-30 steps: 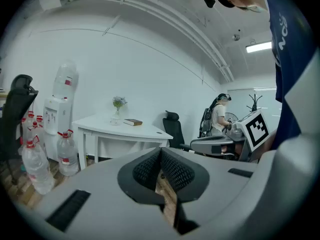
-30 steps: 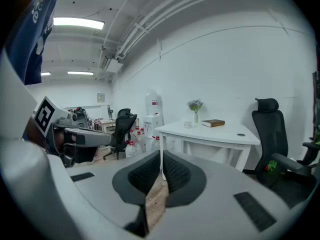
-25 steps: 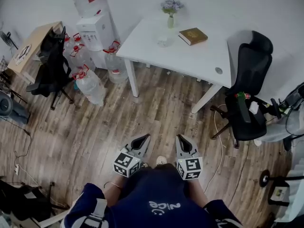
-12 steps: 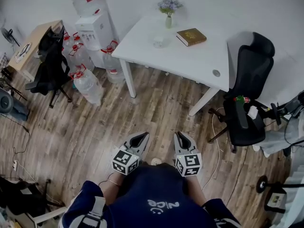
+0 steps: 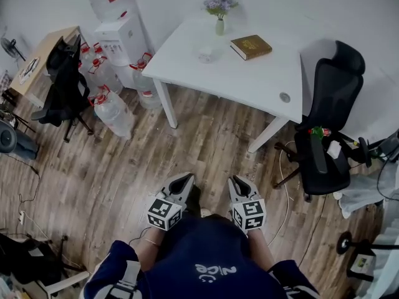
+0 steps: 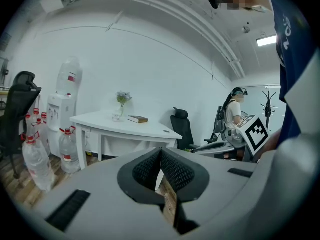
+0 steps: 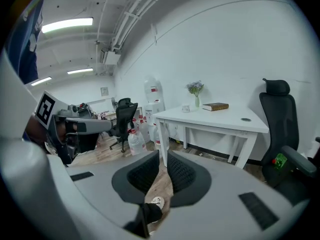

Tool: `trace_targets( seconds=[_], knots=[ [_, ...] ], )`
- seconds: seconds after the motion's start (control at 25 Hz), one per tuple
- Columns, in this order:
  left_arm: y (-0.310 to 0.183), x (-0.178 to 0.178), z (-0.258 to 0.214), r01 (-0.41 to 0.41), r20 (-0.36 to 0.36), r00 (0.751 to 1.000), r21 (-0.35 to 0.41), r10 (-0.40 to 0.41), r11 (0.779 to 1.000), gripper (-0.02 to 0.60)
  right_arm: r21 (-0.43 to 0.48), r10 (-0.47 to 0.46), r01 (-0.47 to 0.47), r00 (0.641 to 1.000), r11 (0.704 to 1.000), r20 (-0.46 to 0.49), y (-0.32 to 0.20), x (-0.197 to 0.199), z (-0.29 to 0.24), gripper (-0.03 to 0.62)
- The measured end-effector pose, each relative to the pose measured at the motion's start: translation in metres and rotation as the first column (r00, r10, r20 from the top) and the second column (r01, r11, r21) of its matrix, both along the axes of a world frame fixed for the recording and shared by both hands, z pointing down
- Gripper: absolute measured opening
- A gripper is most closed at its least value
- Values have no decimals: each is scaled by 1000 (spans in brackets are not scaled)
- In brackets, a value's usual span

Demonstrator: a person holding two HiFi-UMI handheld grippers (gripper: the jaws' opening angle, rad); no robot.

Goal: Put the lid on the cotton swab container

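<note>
Left claw point(image 5: 186, 178) pinched together, right claw point(image 5: 236, 180) barely apart, both empty; the person should first approach the container point(image 5: 206, 55) on the tabletop point(image 5: 255, 80), upper centre.

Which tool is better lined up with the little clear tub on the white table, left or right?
Right, but only just. The right tool points almost straight at the clear tub on the white table; from the left tool the tub sits off to one side. Both are far away.
</note>
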State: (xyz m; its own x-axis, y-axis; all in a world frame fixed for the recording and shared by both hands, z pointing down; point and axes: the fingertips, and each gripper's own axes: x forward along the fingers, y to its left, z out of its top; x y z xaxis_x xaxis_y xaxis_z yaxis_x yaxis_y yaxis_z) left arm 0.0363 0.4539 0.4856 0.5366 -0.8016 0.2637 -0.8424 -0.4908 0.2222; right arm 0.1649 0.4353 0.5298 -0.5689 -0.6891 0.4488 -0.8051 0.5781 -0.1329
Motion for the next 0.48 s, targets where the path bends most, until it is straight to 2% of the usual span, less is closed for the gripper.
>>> trace_targets(
  seconds=[0.16,0.48],
  knots=[
    [-33,-8,3,1,-7,1000,-2,-1,1000,20,-18,12,-12,1000,1000,-12,-30,0,4,57],
    [-120,-21,-1,-88,5,996,13,88,996,20,-7,80,-80,997,997,9,-111,-16,-9,57]
  ],
)
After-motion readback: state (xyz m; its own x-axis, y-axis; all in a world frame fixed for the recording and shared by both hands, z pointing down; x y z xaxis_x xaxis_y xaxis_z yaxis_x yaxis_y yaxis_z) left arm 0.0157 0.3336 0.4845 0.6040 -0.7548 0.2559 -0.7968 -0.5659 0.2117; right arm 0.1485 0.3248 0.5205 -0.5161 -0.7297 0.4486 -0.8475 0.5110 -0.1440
